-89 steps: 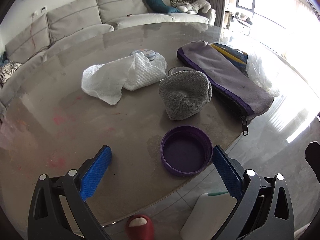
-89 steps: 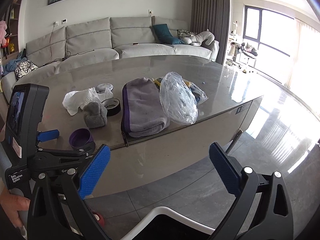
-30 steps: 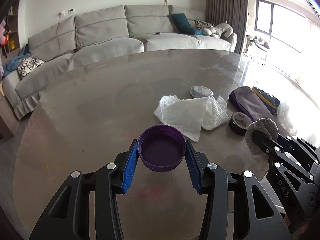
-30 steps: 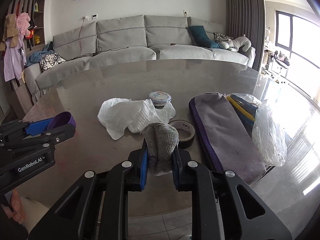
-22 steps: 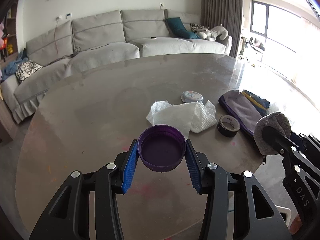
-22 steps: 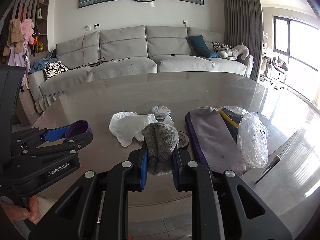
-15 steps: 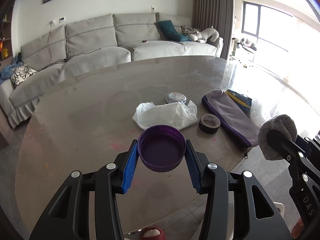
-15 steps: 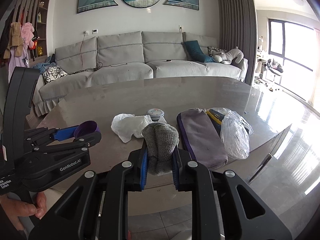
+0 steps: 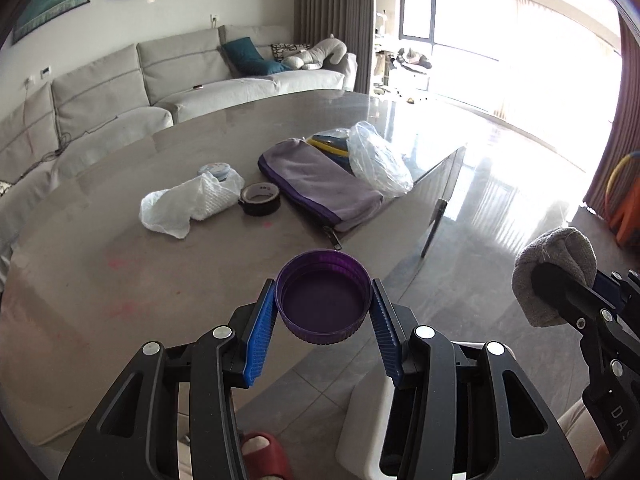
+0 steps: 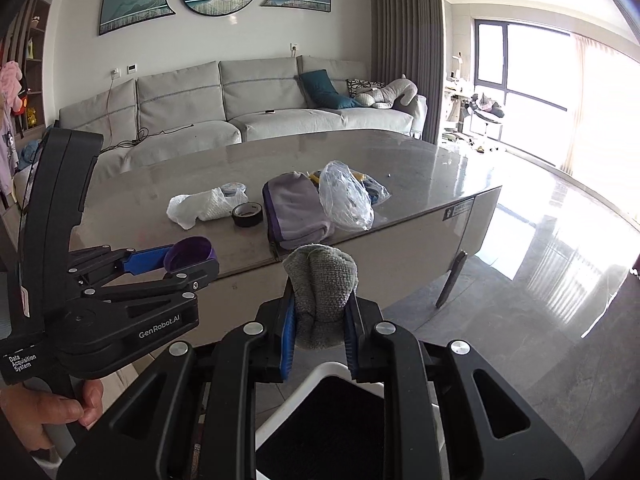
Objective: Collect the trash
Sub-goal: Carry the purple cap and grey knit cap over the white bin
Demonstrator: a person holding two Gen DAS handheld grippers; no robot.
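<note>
Left wrist view: left gripper (image 9: 324,312) clamped on purple cap (image 9: 323,298), blue pads pressed vs its sides, open side up, held off the table (image 9: 80,280) just past its near edge. Right gripper (image 9: 560,280) at far right of same view, clamped on grey sock (image 9: 556,268), over the floor.

Right wrist view: right gripper (image 10: 320,328) squeezing sock (image 10: 322,284) between its pads, sock bulging above them. White bin (image 10: 332,420) w/ dark inside sits directly below, partly hidden by gripper body. Left gripper (image 10: 188,258) w/ cap (image 10: 190,254) at left, beside table edge; a hand (image 10: 48,412) grips its handle.

On table, well apart from both grippers: white tissue (image 9: 188,204), small round tin (image 9: 214,170) touching tissue behind it, black tape roll (image 9: 260,198) just beside tissue, purple-grey pouch (image 9: 320,188), clear plastic bag (image 9: 376,160) lying on pouch's far side w/ yellow-blue items under it. Red slipper (image 9: 262,454) on floor at bottom of left view. Grey sofa (image 10: 240,108) behind table.
</note>
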